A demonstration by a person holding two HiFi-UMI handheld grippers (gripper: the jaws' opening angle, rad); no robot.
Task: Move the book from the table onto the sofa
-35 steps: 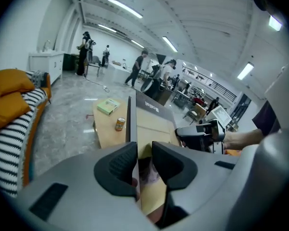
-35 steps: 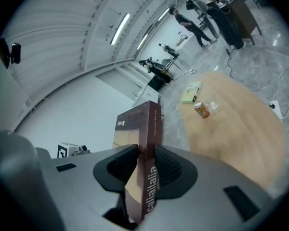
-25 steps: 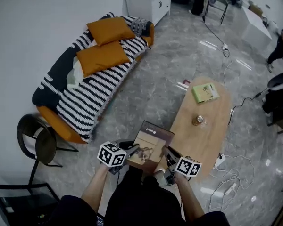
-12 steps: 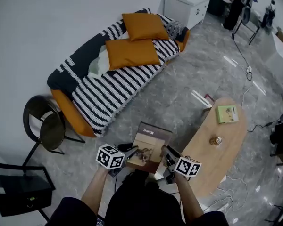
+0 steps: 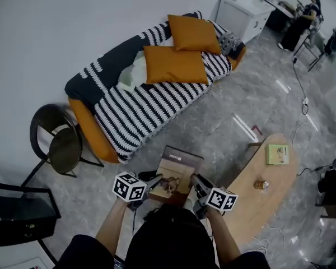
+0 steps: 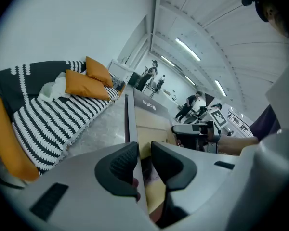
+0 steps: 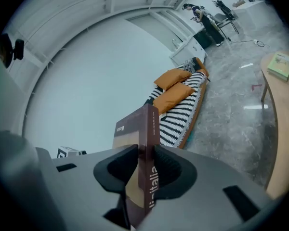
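A thick brown book (image 5: 176, 171) hangs in the air between my two grippers, over the grey floor short of the sofa (image 5: 145, 100). My left gripper (image 5: 154, 182) is shut on the book's left edge (image 6: 131, 124). On its right side, the spine (image 7: 149, 148) sits pinched in my right gripper (image 5: 195, 181). The sofa is orange under a black-and-white striped throw, with two orange cushions (image 5: 176, 63), and lies ahead and to the left. In the left gripper view the sofa (image 6: 48, 114) fills the left side.
A round-ended wooden table (image 5: 269, 189) stands to my right with a green book (image 5: 278, 154) and a small jar (image 5: 261, 184). A dark round chair (image 5: 59, 144) and a black stand (image 5: 19, 214) sit left. A white cabinet (image 5: 243, 7) stands beyond the sofa; people are far right.
I have carried the book away from the table toward the sofa; the table has slid right in view and the sofa has come closer to centre. Both grips are unchanged.
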